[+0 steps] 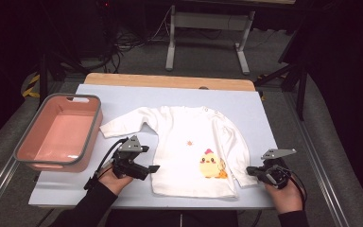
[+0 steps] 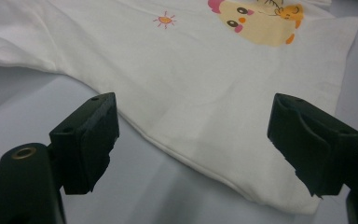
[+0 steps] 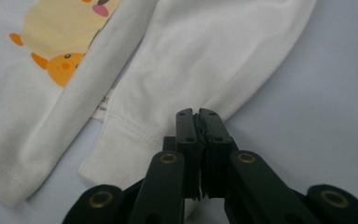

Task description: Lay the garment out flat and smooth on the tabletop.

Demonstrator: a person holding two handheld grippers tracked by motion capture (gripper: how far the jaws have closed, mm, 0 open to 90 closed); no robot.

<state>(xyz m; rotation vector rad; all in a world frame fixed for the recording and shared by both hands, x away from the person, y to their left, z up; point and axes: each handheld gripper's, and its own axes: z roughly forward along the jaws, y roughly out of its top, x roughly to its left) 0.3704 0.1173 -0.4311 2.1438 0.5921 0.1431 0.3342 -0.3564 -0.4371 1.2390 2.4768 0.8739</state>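
A soft white shirt (image 1: pixel 189 146) with a yellow chick (image 1: pixel 211 165) lies flat. The right gripper (image 3: pixel 198 116) pinches its sleeve cuff (image 3: pixel 121 149). The left gripper (image 2: pixel 193 140) gapes wide over the hem.

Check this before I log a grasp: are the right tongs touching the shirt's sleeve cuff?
Touching. In the right gripper view, the right tongs are shut with the edge of the sleeve cuff pinched between them; the white fabric runs right up into the closed tips with no gap.

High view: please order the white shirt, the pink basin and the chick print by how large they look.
1. white shirt
2. pink basin, clearly smaller than the shirt
3. chick print, by far the smallest
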